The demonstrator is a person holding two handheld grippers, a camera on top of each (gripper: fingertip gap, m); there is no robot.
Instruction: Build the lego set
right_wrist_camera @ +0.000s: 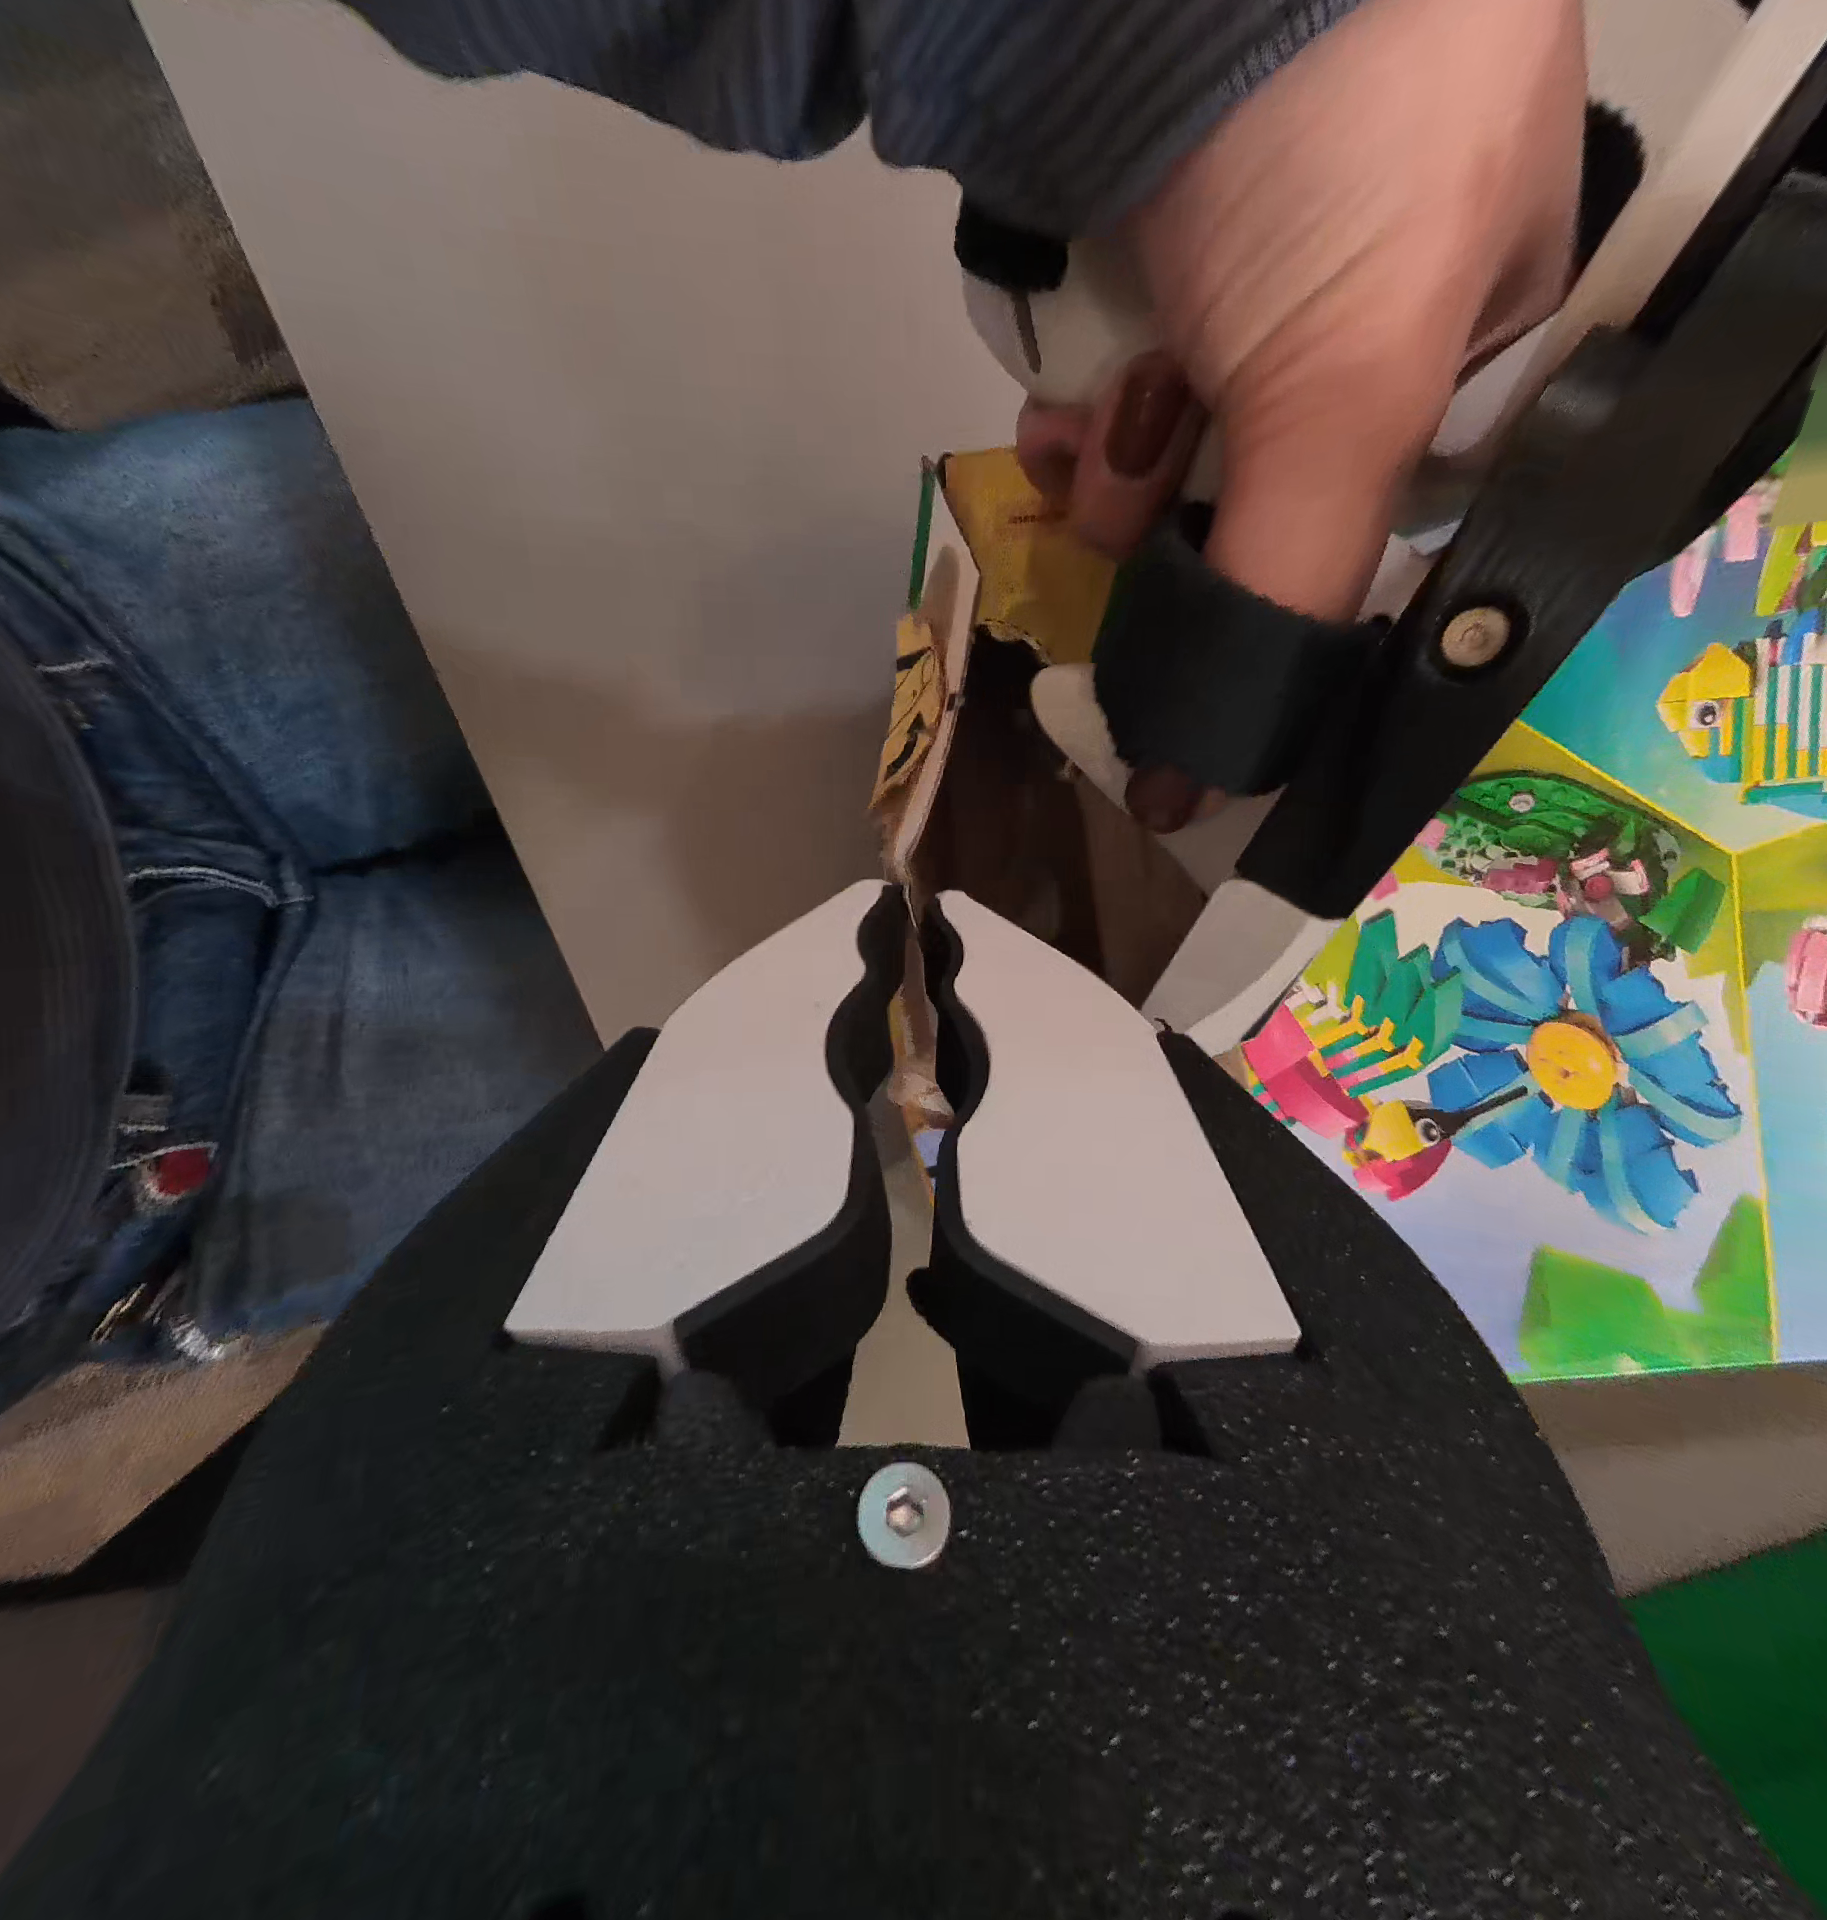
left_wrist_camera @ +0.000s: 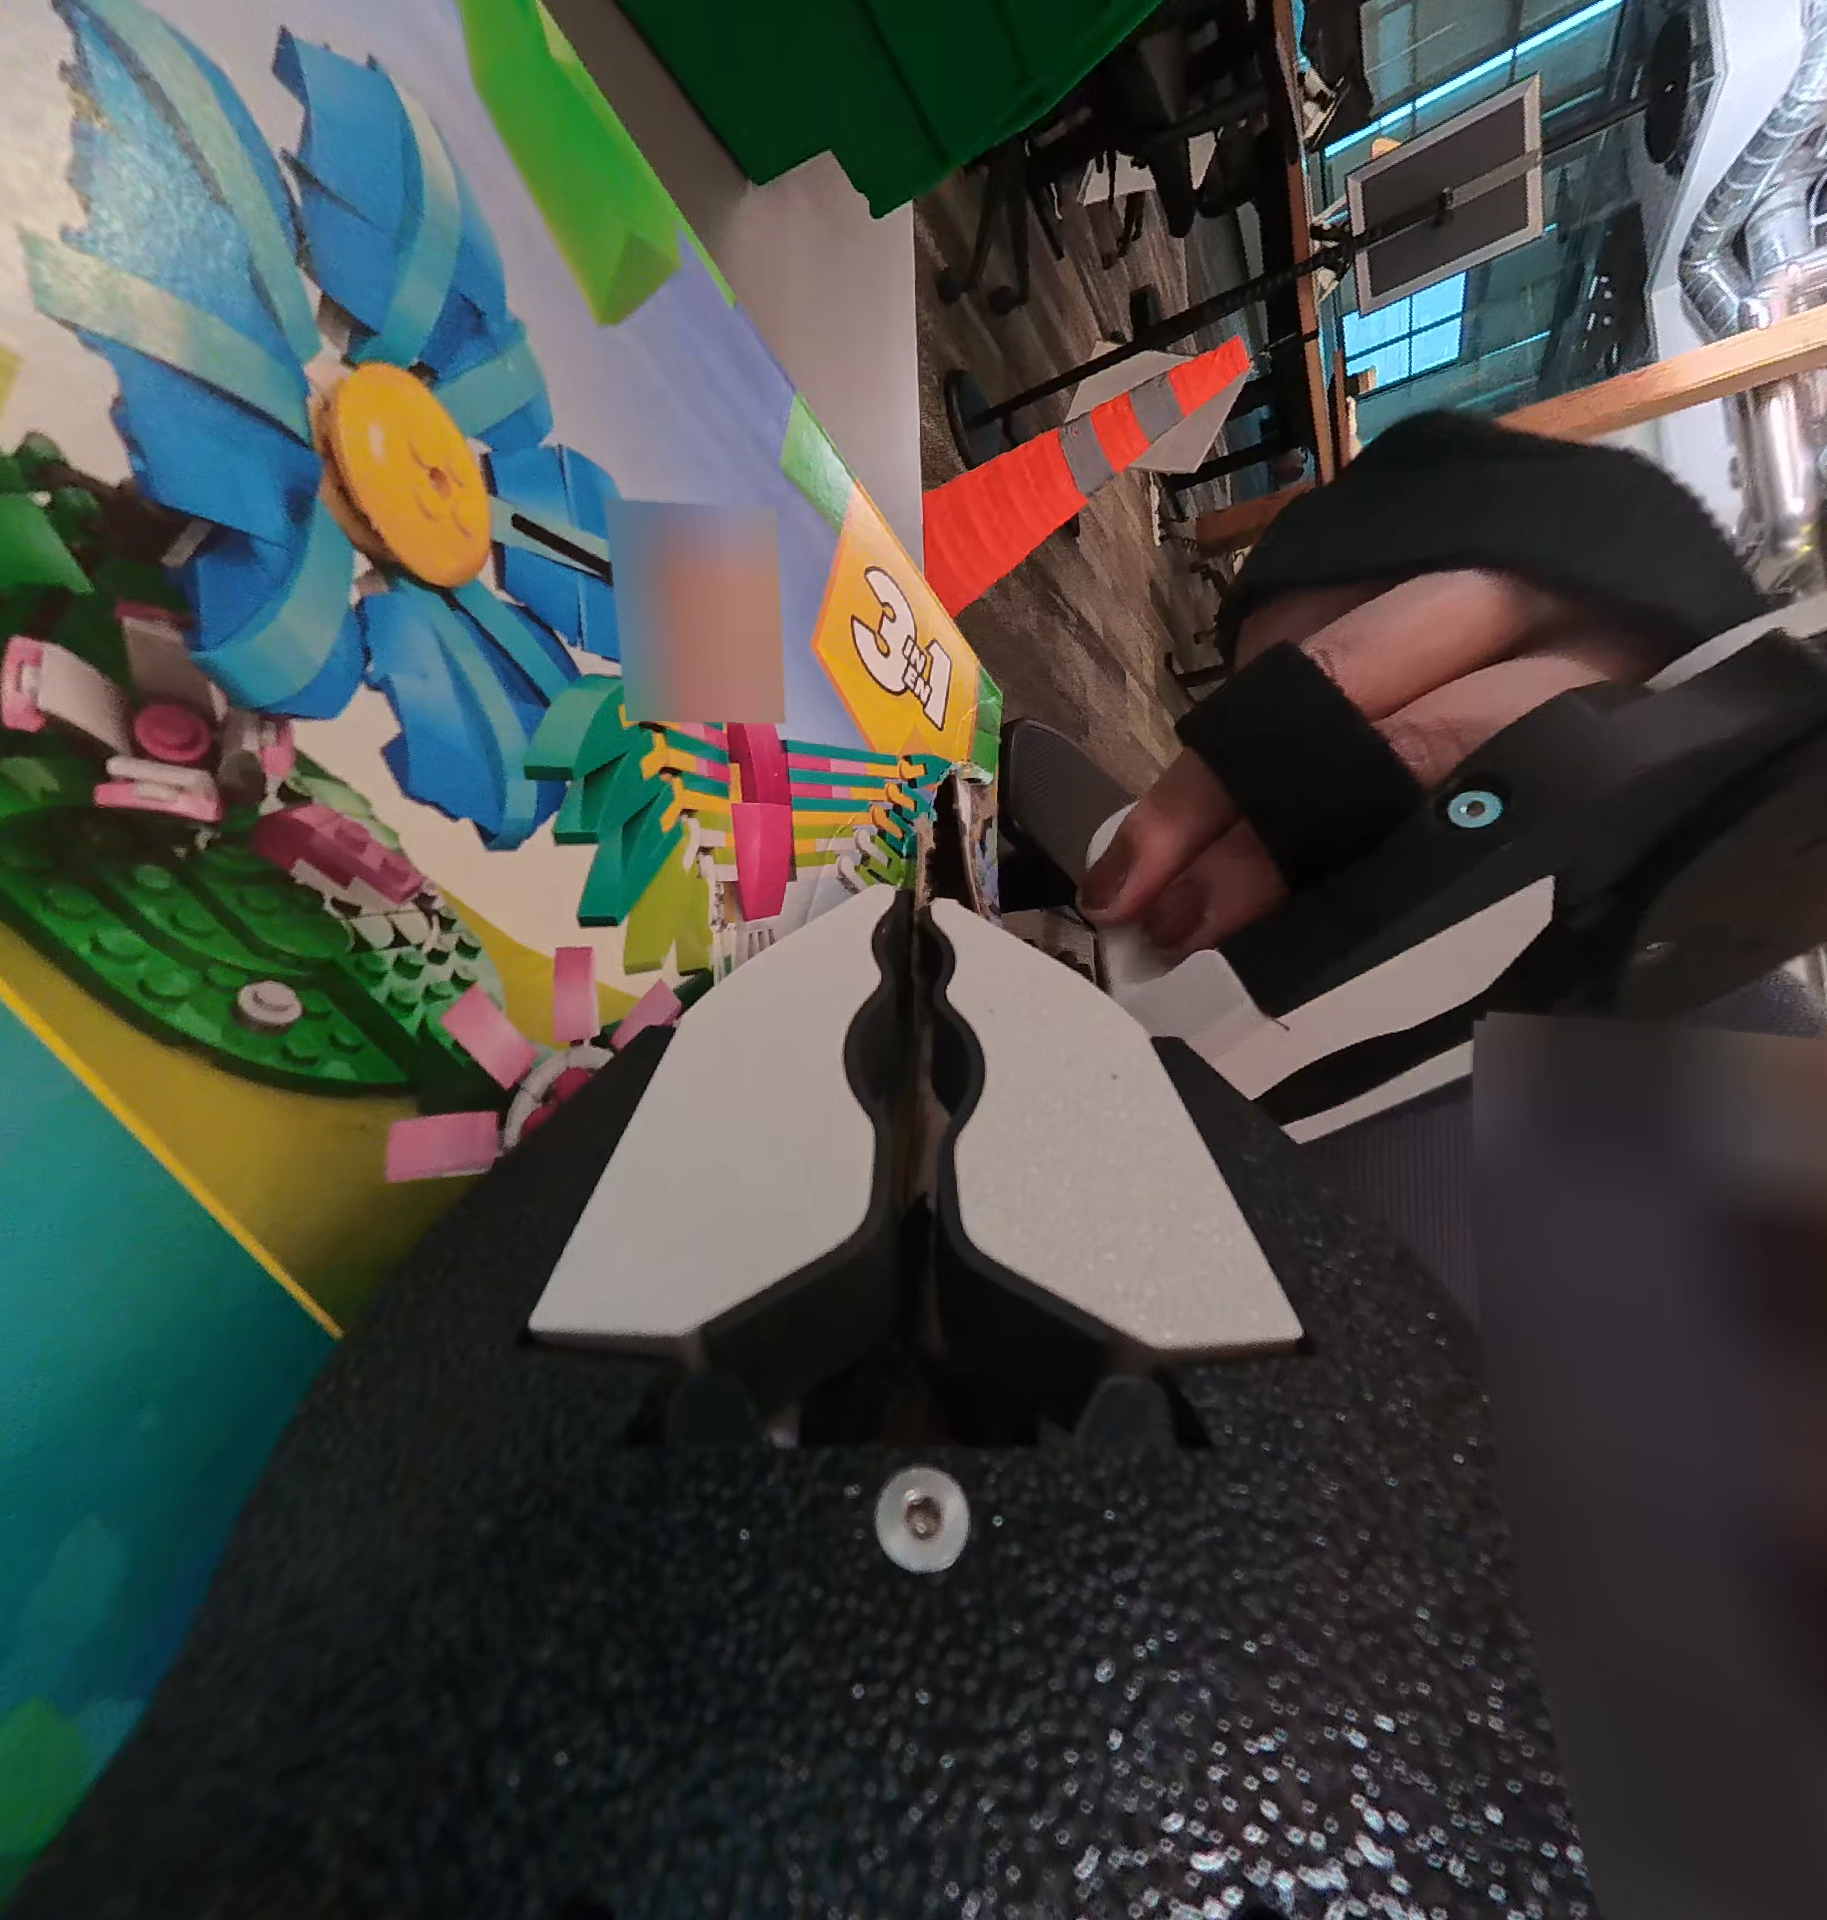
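The work surface is a white table top, with grey carpet floor beyond its edge and an orange-and-grey striped traffic cone standing on that floor. A person in blue jeans is at the table edge.

The largest item is the colourful printed cardboard lego box, showing a blue brick flower with a yellow centre. It fills the left half of the left wrist view and lies at the right side of the right wrist view, its end opening facing both tools. A dark green bin sits on the table beyond the box.

The left gripper, black body with white finger plates, is pressed together on the thin edge of the box's opened end. In the right wrist view, the left hand holds this tool through a black strap just above the box opening.

The right gripper, same construction, is pinching the torn yellow-and-brown cardboard end flap of the box; the flap rises from between the fingertips, bent and crumpled. The right hand shows in the left wrist view, strapped to its tool beside the box end.
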